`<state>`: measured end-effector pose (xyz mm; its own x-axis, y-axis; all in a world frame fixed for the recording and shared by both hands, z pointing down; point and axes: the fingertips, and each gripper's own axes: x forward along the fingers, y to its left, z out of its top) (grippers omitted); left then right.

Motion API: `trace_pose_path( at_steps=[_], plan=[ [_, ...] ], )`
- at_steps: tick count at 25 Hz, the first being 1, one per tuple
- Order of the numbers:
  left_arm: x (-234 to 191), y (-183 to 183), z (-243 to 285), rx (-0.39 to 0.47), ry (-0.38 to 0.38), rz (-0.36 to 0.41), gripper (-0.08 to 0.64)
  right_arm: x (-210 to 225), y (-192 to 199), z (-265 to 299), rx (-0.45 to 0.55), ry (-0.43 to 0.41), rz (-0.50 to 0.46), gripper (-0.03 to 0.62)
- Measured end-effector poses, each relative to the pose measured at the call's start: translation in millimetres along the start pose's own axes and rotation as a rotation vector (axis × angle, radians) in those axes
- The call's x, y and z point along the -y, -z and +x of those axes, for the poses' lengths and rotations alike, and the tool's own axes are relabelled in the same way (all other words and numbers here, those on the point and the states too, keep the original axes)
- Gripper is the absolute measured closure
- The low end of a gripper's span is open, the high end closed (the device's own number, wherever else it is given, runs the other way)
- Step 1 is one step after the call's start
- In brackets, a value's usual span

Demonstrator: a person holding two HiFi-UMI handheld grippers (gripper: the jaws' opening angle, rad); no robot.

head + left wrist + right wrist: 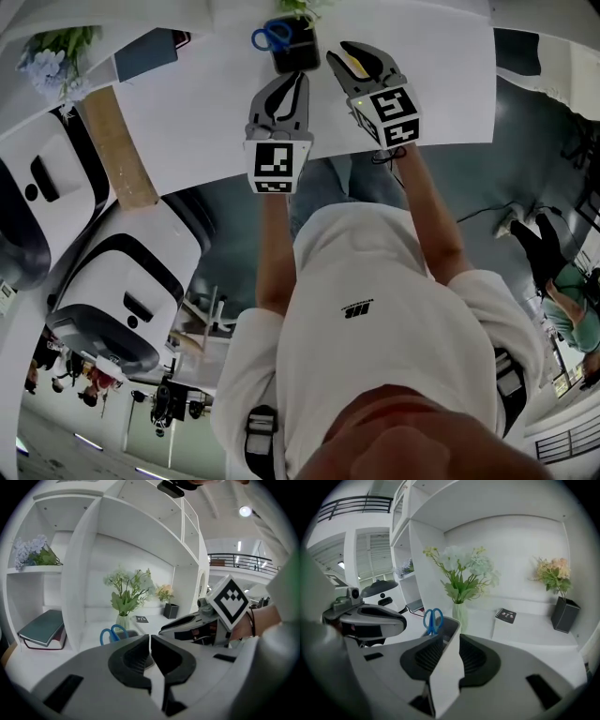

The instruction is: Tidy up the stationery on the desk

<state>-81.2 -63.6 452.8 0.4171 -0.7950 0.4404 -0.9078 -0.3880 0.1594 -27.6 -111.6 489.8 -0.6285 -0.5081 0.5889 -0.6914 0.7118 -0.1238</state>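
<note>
Here, at a white desk (206, 103), I hold both grippers out side by side towards a black holder (298, 58). Blue-handled scissors (273, 37) stand in it, handles up.

My left gripper (301, 79) has its jaws pressed together, tip to tip, with nothing between them. Its tips sit just short of the holder's near side.

My right gripper (337, 51) has its jaws spread, and nothing is pinched. Through the gap, its own view shows bare desk and the holder's near rim straight ahead. In the head view its tips lie just beside the holder's right edge; whether they touch it I cannot tell. The two grippers are near each other but apart.

Behind the holder stands a pale vase (461, 615) of white blooms and green leaves. To the vase's right, a small dark card (505, 615) lies flat on the desk. Further right, against the wall, is a dark square pot (564, 614) with pinkish blooms.

The left gripper view takes in the white shelf (77, 569) at the desk's left. Books (41, 628) lie flat in its lower compartment, with pale blue flowers (29, 550) in the one above.
</note>
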Motion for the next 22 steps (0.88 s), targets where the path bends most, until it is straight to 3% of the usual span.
trace_pose_path(
  at_steps=[11,22],
  plan=[
    [23,10,27,-0.034,0.063,0.014,0.560,31,56,2,-0.124,0.045,0.024,0.502],
    [31,20,49,-0.061,0.084,0.000,0.560,36,91,23,-0.251,0.006,-0.031,0.500]
  ],
)
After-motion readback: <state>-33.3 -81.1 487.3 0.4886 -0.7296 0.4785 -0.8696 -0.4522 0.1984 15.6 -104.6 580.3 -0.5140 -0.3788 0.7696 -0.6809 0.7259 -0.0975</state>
